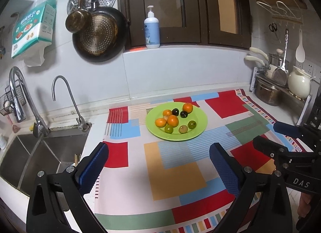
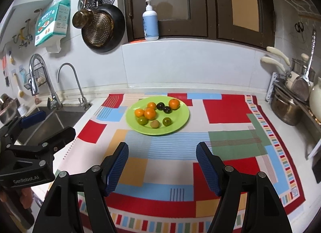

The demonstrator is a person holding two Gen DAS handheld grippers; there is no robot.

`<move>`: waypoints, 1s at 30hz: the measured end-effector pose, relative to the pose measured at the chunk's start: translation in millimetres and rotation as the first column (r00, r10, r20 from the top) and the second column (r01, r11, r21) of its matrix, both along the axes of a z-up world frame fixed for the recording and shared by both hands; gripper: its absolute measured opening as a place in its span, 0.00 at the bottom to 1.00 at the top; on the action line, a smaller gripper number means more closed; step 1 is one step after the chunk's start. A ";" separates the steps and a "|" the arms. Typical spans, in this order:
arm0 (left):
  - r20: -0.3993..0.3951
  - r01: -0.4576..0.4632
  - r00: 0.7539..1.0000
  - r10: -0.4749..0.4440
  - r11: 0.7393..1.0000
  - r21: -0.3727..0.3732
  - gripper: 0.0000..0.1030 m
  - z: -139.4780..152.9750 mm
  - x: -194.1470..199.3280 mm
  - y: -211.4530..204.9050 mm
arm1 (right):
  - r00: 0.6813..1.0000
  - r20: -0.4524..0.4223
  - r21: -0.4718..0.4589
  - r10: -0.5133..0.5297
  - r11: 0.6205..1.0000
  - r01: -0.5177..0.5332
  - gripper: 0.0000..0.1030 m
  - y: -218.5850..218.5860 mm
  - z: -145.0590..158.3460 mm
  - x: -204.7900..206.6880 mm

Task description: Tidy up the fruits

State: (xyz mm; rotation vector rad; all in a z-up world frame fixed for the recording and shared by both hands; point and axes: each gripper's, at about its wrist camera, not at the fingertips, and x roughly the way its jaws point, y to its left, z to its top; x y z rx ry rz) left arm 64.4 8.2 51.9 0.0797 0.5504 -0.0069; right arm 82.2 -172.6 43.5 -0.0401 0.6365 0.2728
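While both grippers' fingers stand open and empty, the green plate (image 2: 180,121) holds oranges (image 2: 150,113) and small fruits on the patterned cloth (image 2: 226,108); a sink (image 2: 50,118) lies left of the plate.

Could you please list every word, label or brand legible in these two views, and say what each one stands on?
"DAS": white letters on the body of the right claw, seen from the left wrist.
"GenRobot.AI": on the body of the left claw, seen from the right wrist.
Green and white box on the wall: printed characters, too blurred to read.
Pump bottle label: too small to read.
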 end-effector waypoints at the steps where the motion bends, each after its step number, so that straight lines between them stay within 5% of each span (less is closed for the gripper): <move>1: 0.004 0.001 1.000 -0.001 1.000 -0.002 0.99 1.7 -1.8 -0.3 | 1.000 0.002 -0.003 0.001 1.000 -0.001 0.68 -0.5 1.4 -2.4; 30: 0.048 -0.038 0.998 0.036 0.999 0.031 1.00 5.9 -26.2 -4.8 | 0.999 0.030 -0.004 -0.010 1.000 0.010 0.68 -13.2 11.5 -21.5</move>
